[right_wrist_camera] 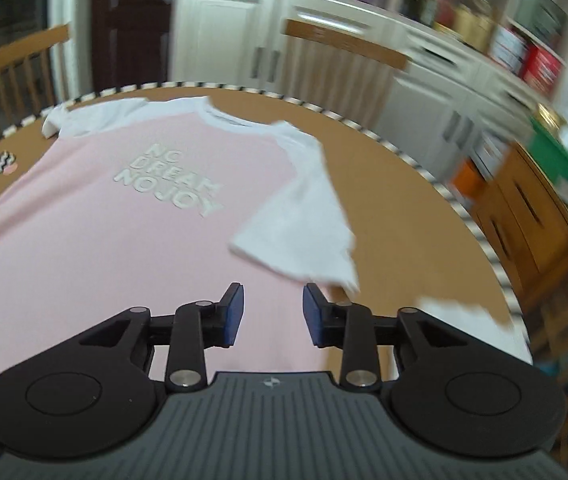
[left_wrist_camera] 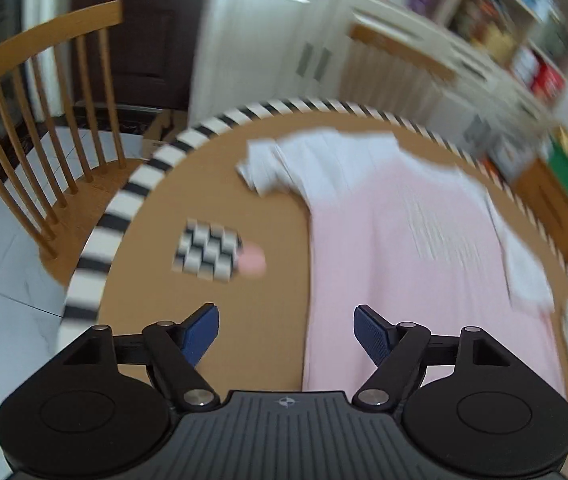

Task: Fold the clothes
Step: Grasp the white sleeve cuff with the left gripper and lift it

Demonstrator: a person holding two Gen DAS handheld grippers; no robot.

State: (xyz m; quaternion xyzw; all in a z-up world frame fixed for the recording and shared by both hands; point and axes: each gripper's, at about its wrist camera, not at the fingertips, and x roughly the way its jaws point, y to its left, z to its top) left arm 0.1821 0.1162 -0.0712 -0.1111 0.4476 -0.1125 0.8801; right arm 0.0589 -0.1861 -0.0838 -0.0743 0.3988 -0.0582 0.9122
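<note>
A pink T-shirt (right_wrist_camera: 84, 240) with white sleeves and white lettering lies spread face up on the round brown table (right_wrist_camera: 396, 200). In the left wrist view the same T-shirt (left_wrist_camera: 404, 248) runs along the right half of the table (left_wrist_camera: 244, 320), blurred. My left gripper (left_wrist_camera: 286, 332) hovers above the shirt's left edge, jaws wide apart, nothing between them. Over the shirt's lower right part, near the right sleeve (right_wrist_camera: 304, 232), my right gripper (right_wrist_camera: 272, 312) is partly open and holds nothing.
A wooden spindle-back chair (left_wrist_camera: 36, 128) stands at the table's left. A black-and-white patterned tag (left_wrist_camera: 208, 254) lies on the table left of the shirt. White cabinets (right_wrist_camera: 244, 40), a second chair back (right_wrist_camera: 344, 44) and full shelves (right_wrist_camera: 504, 40) stand behind.
</note>
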